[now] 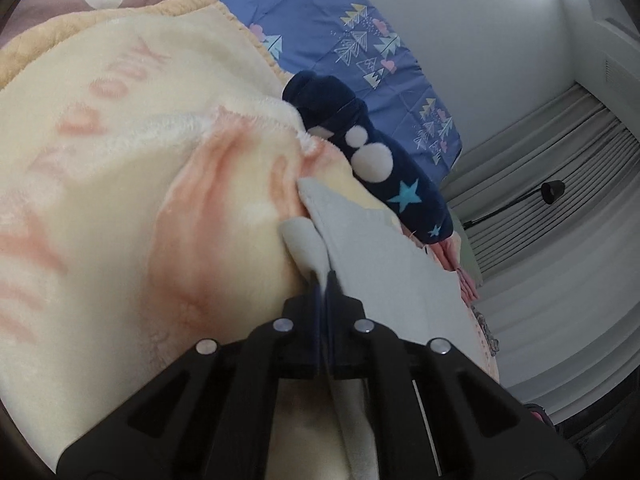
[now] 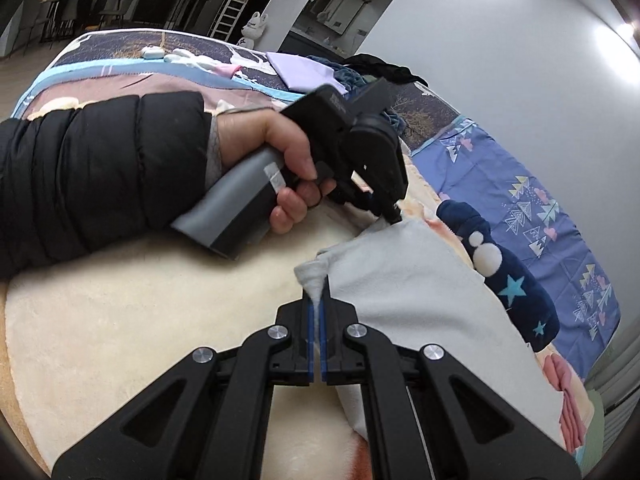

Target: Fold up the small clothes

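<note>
cream blanket (image 1: 120,160) | blue tree-print sheet (image 1: 360,60) | white curtain (image 1: 560,168)

Cream blanket (image 1: 120,168), left wrist view: large pink woven letters, seen upside down; one group reads "YOU", the remaining letters too blurred to read. Left hand-held gripper (image 2: 394,216), right wrist view: small white print on its housing, illegible.

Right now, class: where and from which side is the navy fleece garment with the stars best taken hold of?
Take the navy fleece garment by its free rounded end nearest the pale grey cloth, coming from above: it lies long and flat on the cream blanket, uncovered there.
</note>
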A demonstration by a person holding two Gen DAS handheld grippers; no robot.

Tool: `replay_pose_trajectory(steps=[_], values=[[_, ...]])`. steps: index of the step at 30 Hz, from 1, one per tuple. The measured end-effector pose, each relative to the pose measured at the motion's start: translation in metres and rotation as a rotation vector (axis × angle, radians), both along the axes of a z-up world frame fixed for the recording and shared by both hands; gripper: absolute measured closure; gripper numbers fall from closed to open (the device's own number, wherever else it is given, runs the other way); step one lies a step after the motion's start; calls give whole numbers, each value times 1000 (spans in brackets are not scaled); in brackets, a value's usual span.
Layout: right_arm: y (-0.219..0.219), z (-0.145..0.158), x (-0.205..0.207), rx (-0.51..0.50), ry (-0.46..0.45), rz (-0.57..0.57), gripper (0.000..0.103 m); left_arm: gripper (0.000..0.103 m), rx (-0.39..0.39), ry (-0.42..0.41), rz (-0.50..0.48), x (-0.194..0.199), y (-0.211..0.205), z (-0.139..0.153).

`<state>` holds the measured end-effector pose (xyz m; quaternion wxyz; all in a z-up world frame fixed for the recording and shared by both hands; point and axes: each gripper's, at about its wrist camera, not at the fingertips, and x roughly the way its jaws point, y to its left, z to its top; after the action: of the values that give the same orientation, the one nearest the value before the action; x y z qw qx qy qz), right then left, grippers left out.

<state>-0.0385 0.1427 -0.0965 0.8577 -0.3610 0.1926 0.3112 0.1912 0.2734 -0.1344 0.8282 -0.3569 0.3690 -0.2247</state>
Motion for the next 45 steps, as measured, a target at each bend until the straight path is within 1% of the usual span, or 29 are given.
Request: replay_pose_trajectory(steps=[2,3,4,5,6,7,9,10,11,12,15,16,17,19,21,22,23,24,25,27,28,31,34,37,40,43,45], values=[[2,-3,0,-14,-3,2,101,99,-20,14,9,0,6,-4],[2,-4,0,-20,-1,3,101,95,-36,24,13,-2,10,-6],[3,-5,0,-26,1,2,101,82,-66,33,6,-2,15,-9],[4,-6,0,-29,-1,1,101,74,-92,32,-3,-3,17,-9],[4,-6,0,-32,-3,0,101,62,-124,20,-18,-5,19,-8],[5,-7,-1,-33,-6,-1,101,53,-141,10,-33,-5,19,-7],[5,-7,0,-36,-7,-1,101,48,-148,5,-59,-2,10,-5],[5,-7,0,-37,-6,-1,101,55,-124,14,-61,1,3,-4],[6,-8,1,-39,-2,0,101,71,-81,17,-46,3,-4,-2],[7,-8,1,-42,0,2,101,97,-31,20,-29,6,-9,0],[8,-10,-1,-53,-5,12,101,101,-10,-30,45,2,-1,6],[9,-11,-1,-60,-6,12,101,101,-2,-27,60,2,3,5],[10,-13,0,-72,-4,11,101,101,-23,-11,50,3,7,-1],[13,-17,1,-95,1,8,101,100,-27,18,45,5,9,-10],[15,-19,-2,-112,-23,4,100,97,-24,8,63,1,12,-8],[15,-18,-5,-116,-35,8,98,90,-20,-2,92,-2,16,-6],[14,-17,-8,-116,-41,18,97,82,-38,-6,97,-4,20,-6],[12,-15,-11,-115,-42,31,91,65,-68,-5,90,-5,23,-7],[9,-14,-14,-117,-45,38,81,62,-90,-7,76,-6,25,-8],[5,-13,-20,-125,-66,49,72,57,-103,-4,44,-6,24,-8],[2,-14,-23,-136,-82,51,72,54,-98,-2,23,-5,22,-8],[0,-20,-19,-170,-85,30,72,50,-54,5,-28,-4,9,-7],[6,-26,-7,-201,-64,-17,71,45,-23,-6,-56,-5,0,-4],[14,-30,1,-217,-68,-49,71,45,-21,-13,-65,-6,-3,-4],[23,-33,5,-225,-104,-67,71,45,-30,-19,-62,-7,-1,-4],[28,-33,5,-222,-141,-75,71,46,-16,-26,-56,-9,-2,-2],[28,-32,4,-220,-146,-79,71,46,-4,-32,-56,-10,-4,0]])
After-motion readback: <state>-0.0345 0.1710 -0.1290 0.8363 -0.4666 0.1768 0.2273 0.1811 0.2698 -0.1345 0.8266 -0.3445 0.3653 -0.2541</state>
